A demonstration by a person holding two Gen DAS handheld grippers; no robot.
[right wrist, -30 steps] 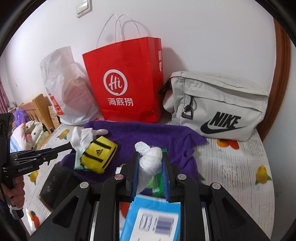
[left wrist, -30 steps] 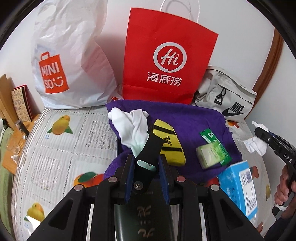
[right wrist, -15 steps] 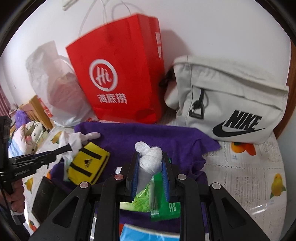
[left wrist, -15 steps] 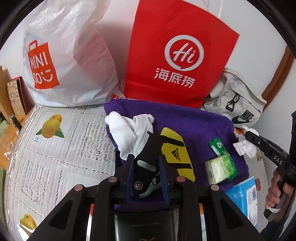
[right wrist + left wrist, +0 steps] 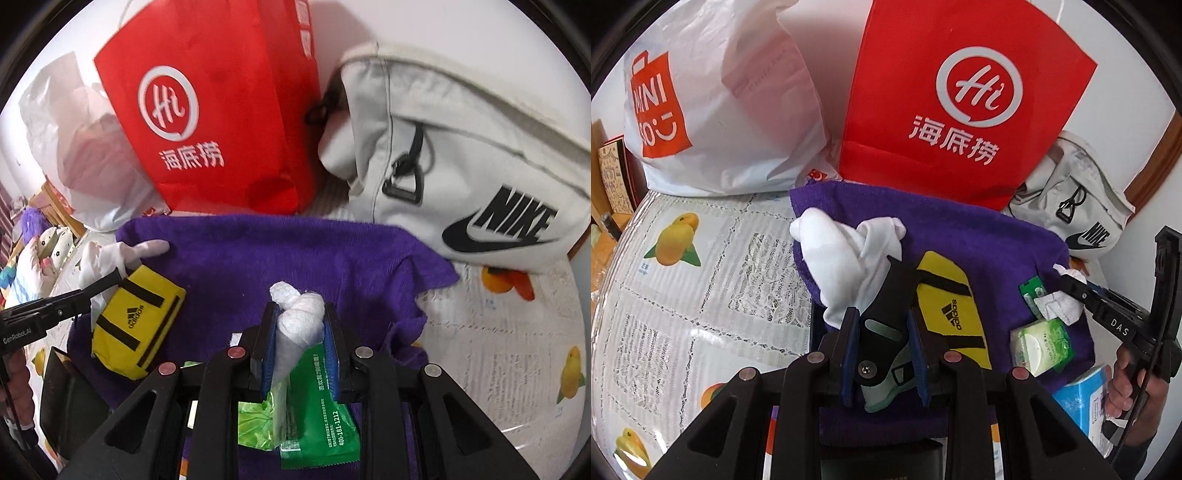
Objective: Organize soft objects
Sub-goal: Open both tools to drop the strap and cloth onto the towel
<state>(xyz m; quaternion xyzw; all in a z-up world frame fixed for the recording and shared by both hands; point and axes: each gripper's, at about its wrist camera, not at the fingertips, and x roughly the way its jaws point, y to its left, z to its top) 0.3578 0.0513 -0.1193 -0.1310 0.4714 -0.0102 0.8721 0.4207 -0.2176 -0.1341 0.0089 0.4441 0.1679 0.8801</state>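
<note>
The left gripper (image 5: 884,354) points steeply down over a purple towel (image 5: 990,240), its jaws pinching a black strap-like piece with a mint-green cloth edge (image 5: 886,347) that runs up toward a knotted white glove (image 5: 846,254) lying on the towel's left part. Just beside the strap, on the towel, lies a yellow Adidas pouch (image 5: 945,306) with black stripes. The right gripper (image 5: 300,343) likewise tilts downward, its jaws clamped on a small knotted white cloth (image 5: 299,321) whose twisted top stands clear above the pads; in the left wrist view that same gripper (image 5: 1071,291) enters from the right edge, held by a hand (image 5: 1126,384), with the white cloth bunched at its tip over the towel's right part. Below the held cloth, on the towel, rest a dark green sachet (image 5: 321,417) printed with white text and a light green tissue pack (image 5: 258,417), touching one another. A blue and white box (image 5: 1082,398) sits at the towel's near right corner. Behind the towel, against the white wall, stand a white Miniso plastic bag (image 5: 720,103), a red paper bag (image 5: 960,99) bearing a white "Hi" emblem, and a pale grey Nike bag (image 5: 461,155), in that order from left to right. The whole arrangement rests on a surface (image 5: 683,295) covered by a lace-patterned cloth printed with mangoes and other fruit.
</note>
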